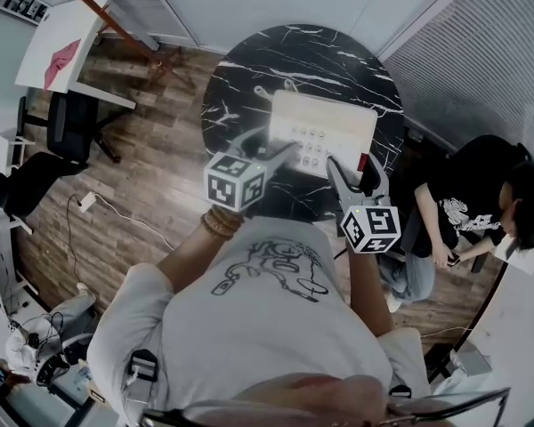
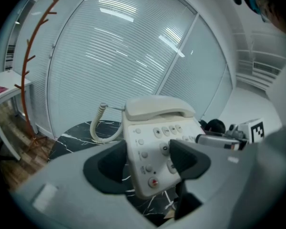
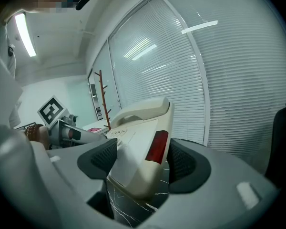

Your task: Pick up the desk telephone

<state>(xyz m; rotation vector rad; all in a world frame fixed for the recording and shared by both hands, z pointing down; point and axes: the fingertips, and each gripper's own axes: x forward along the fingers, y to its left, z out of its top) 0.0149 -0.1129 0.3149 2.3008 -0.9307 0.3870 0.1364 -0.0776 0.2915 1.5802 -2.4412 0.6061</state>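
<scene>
The cream desk telephone [image 1: 325, 127] lies over the round black marble table [image 1: 249, 69], with its handset [image 2: 157, 106] on the cradle and a coiled cord [image 2: 97, 125] trailing to the left. My left gripper [image 1: 271, 145] is shut on the phone's near left corner, one pad lying over the keypad [image 2: 169, 142]. My right gripper [image 1: 354, 172] is shut on the near right corner, and its pads flank the side with the red panel [image 3: 156, 147]. In both gripper views the phone [image 3: 133, 151] tilts, and marble shows under its near edge.
A person in black [image 1: 481, 203] sits close to the table's right side. A red-brown coat rack [image 1: 107, 12], a white desk [image 1: 62, 47] and a black chair [image 1: 67, 123] stand to the left on the wooden floor. Blinds [image 2: 119, 46] close off the far side.
</scene>
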